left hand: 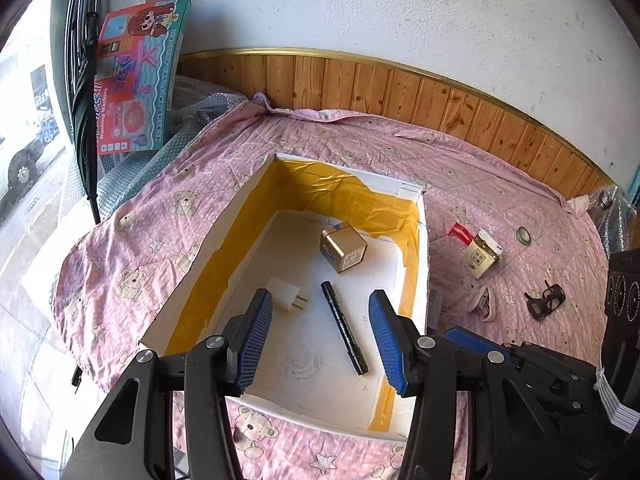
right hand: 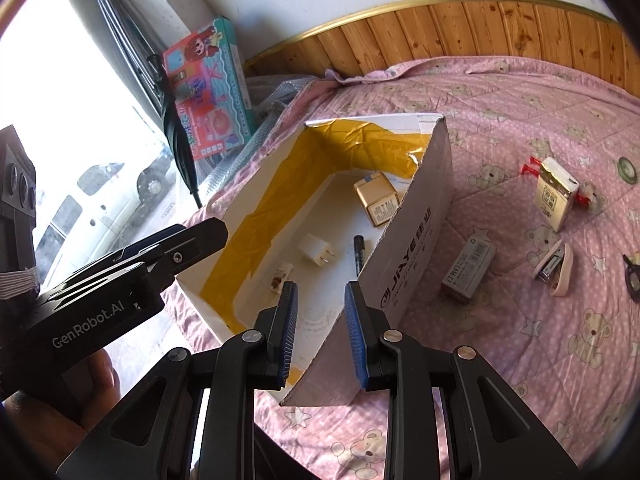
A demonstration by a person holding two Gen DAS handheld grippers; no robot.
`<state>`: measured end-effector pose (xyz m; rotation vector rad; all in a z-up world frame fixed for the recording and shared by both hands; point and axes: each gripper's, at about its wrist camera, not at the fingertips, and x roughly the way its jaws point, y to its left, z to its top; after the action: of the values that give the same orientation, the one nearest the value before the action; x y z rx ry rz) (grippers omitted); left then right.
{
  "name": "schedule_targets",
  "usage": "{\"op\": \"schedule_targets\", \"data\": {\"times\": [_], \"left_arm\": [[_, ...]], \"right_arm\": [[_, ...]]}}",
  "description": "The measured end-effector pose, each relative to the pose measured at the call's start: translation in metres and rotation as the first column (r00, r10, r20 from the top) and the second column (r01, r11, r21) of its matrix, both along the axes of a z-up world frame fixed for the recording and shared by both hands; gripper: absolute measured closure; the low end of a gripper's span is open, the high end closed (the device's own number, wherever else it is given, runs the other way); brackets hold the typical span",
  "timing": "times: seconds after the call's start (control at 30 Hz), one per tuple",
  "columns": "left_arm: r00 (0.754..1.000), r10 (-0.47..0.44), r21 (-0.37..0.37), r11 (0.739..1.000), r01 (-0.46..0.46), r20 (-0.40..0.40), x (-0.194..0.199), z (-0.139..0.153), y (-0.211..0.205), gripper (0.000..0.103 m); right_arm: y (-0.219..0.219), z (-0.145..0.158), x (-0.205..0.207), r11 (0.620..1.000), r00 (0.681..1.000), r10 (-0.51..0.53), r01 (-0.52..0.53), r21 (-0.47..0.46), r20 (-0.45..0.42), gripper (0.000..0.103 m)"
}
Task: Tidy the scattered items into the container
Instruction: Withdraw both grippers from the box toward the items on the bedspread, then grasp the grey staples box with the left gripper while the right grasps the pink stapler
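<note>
Held the left claw (left hand: 320,294) spread wide with nothing in it, directly above the near end of the open white box (left hand: 236,204). Found a black marker (left hand: 344,328) on the box floor just under and between the blue pads, with fine print too small to read. Found a white plug (left hand: 286,298) beside the left pad, prongs turned toward the marker. Saw a gold carton (left hand: 343,249) further ahead on the floor, near the far wall lined with yellow tape; could not read its label.

Held the right claw (right hand: 321,286) partly open and equally empty, over the box's near right corner, with the right pad above the outer wall (right hand: 420,232). Read lettering like "JiAYE" on that wall, then characters too blurred to make out. Noted a small scrap (right hand: 280,276) with brown specks just ahead of the left pad. Read "GenRobot.AI" on the left claw's body off to the left, with part of a hand (right hand: 60,400) below it.

Out to the right on the pink bear quilt (right hand: 520,340), outside the box: a grey staple box (right hand: 468,270), a pale stapler (right hand: 556,268), then a cream pack (right hand: 554,196) and a tape roll (right hand: 626,168). Far left by the window, read "Washing Machine" on a toy carton (left hand: 136,76).
</note>
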<state>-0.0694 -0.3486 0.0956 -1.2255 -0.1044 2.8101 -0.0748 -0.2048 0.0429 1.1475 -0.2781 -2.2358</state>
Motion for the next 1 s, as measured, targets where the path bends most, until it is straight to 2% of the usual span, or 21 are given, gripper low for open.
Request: {"op": "schedule_targets", "data": {"times": [0.33, 0.53, 0.73, 0.87, 1.0], "left_arm": [[0.999, -0.03, -0.011, 0.999, 0.03, -0.03, 0.015, 0.017, 0.021, 0.051], [0.998, -0.058, -0.008, 0.998, 0.058, -0.032, 0.021, 0.019, 0.038, 0.051], [0.99, -0.141, 0.02, 0.99, 0.141, -0.012, 0.025, 0.01, 0.068, 0.051], [0.978, -0.21, 0.01, 0.978, 0.21, -0.006, 0.027, 0.005, 0.096, 0.051], [0.966, -0.255, 0.002, 0.967, 0.255, 0.035, 0.025, -0.01, 0.119, 0.051]], "right_arm": [[0.022, 0.003, 0.011, 0.999, 1.0, -0.027, 0.027, -0.022, -0.005, 0.075], [0.047, -0.007, 0.017, 0.997, 0.998, -0.065, 0.065, -0.035, 0.018, 0.075], [0.08, -0.02, 0.022, 0.992, 0.992, -0.118, 0.121, -0.047, 0.05, 0.075], [0.102, -0.033, 0.021, 0.986, 0.985, -0.155, 0.159, -0.05, 0.08, 0.075], [0.121, -0.047, 0.017, 0.979, 0.975, -0.192, 0.199, -0.051, 0.107, 0.075]]}}
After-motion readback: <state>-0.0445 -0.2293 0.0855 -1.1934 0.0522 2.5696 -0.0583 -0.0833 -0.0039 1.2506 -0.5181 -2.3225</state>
